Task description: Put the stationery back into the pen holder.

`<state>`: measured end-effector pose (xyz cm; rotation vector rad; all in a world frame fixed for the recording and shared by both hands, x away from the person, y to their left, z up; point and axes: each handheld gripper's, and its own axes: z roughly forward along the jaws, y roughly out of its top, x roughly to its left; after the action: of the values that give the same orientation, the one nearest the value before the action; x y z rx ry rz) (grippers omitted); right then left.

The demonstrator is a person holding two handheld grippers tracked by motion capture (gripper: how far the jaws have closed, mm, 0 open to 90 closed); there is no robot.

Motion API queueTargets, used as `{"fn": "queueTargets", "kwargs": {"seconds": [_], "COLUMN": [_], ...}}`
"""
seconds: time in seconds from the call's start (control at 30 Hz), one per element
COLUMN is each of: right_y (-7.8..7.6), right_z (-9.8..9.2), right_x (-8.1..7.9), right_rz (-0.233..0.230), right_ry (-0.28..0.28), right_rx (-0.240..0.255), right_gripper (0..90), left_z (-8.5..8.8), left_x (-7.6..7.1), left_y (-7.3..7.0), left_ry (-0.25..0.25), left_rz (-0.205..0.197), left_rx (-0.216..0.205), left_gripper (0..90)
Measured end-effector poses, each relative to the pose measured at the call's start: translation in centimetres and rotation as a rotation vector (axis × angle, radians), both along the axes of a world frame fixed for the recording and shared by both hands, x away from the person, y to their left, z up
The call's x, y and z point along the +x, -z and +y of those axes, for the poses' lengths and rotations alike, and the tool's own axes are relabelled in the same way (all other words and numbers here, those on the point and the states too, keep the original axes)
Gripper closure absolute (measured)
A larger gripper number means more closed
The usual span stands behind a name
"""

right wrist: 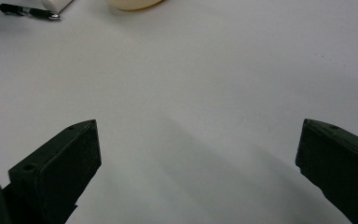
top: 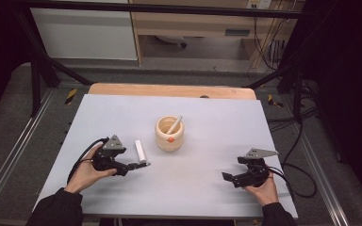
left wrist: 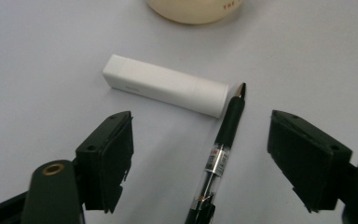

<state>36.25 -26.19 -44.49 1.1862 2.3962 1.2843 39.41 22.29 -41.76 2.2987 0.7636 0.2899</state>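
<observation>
Left claw (left wrist: 200,154) jaws apart, straddling black pen (left wrist: 221,149) on table (top: 207,188). Right claw (right wrist: 198,168) apart, idle. Risk: pen rolled against white tube (left wrist: 165,85), grip missed.

We count one black pen (left wrist: 223,140) lying on the table (top: 217,188), and one white rectangular case (left wrist: 165,85) beside it, its end touching the pen's tip. We see one cream-coloured round pot (top: 169,134), and in it one pale stick (top: 173,125) leaning against the rim. On the pot's side we find one small orange dot (top: 170,140). There is one table, with one grey top. We count two hand-held grippers, the left gripper (top: 134,165) and the right gripper (top: 226,176), each with two black jaws, and two hands that carry them.
</observation>
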Motion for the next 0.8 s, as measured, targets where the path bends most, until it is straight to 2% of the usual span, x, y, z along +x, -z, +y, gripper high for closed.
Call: {"fn": "queueTargets", "kwargs": {"seconds": [0.27,0.4,0.63,0.8], "right_y": [0.0,0.0,0.0,0.0], "right_z": [0.0,0.0,0.0,0.0], "right_x": [0.0,0.0,0.0,0.0], "right_rz": [0.000,-0.001,0.000,0.000], "right_ry": [0.000,0.001,0.000,-0.001], "right_rx": [0.000,0.000,0.000,0.000], "right_gripper": [0.7,0.7,0.7,0.7], "left_z": [-0.6,-1.4,-2.1,-2.5], "left_x": [0.5,0.6,0.8,1.0], "left_y": [0.2,0.2,0.5,0.5], "left_ry": [0.062,0.105,0.160,0.181], "left_rz": [0.047,0.058,0.087,0.086], "left_rx": [0.038,0.079,0.124,0.152], "left_gripper": [36.4,40.4,56.9,64.0]}}
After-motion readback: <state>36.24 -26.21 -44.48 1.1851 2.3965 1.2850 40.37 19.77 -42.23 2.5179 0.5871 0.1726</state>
